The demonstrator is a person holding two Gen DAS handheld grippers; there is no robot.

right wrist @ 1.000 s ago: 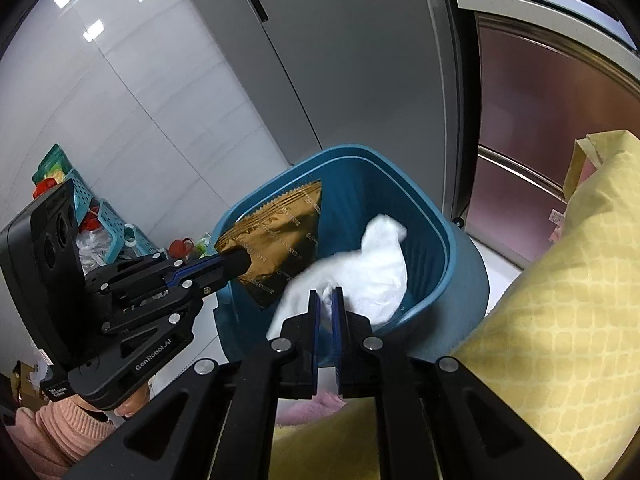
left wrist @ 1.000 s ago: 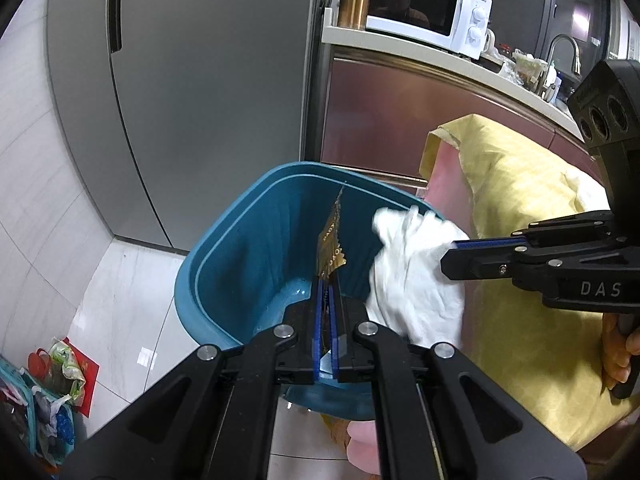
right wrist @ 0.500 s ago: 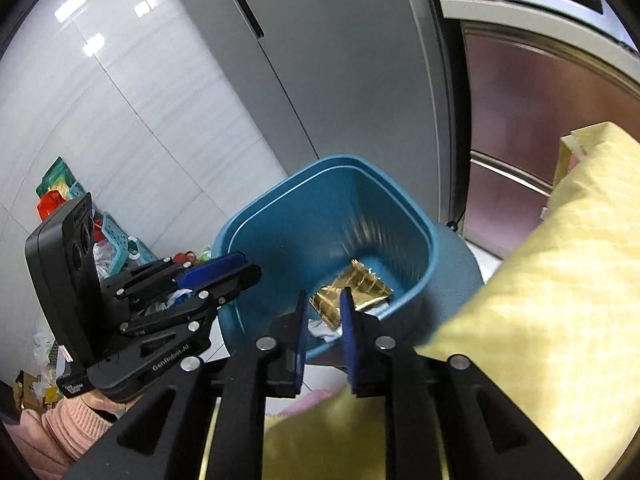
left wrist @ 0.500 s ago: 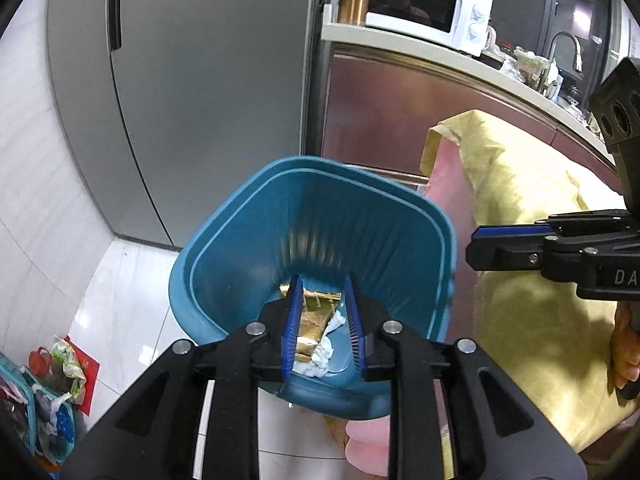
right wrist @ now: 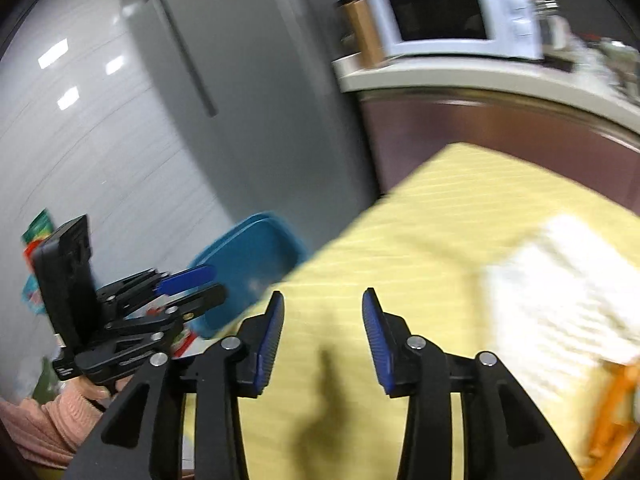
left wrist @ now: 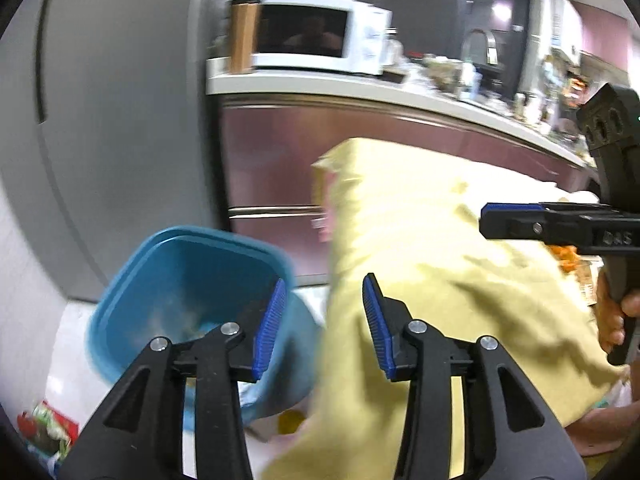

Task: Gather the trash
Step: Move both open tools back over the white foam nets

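Both tongs have just been opening and nothing sits between them: the left gripper (left wrist: 324, 320) and right gripper (right wrist: 323, 322) gape empty. The deep blue plastic bin (left wrist: 188, 280) lies left of both, blurred trash inside, and the yellow quilted cloth (right wrist: 420, 264) spreads ahead.

Grey fridge (left wrist: 120, 120) beside white-topped counter (left wrist: 360, 88) bearing a microwave (right wrist: 452, 12); pale tiled floor (left wrist: 72, 344).

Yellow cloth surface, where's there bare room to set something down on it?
The yellow cloth is bare ahead of the right gripper, from its corner near the blue bin across to the white tissue. It gets crowded past the tissue, where orange litter lies at the cloth's right edge.
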